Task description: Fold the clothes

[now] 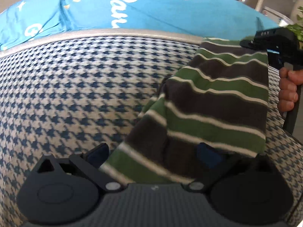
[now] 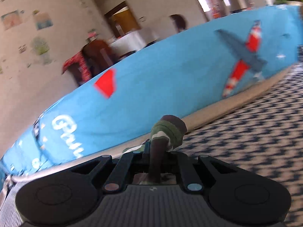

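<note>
Left gripper [image 1: 153, 156]: jaws apart, the striped garment [image 1: 214, 98] draped between and over them, not pinched. Garment is green, dark brown and white, hanging above the houndstooth surface [image 1: 75, 94]. Right gripper [image 2: 158, 147]: jaws clamped together on a bunched corner of the striped garment [image 2: 168, 132]; seen in the left wrist view at the cloth's upper right edge, held by a hand [image 1: 288, 89]. Blue printed fabric [image 2: 170, 71] lies beyond the surface's pale edge. Both views motion-blurred.
</note>
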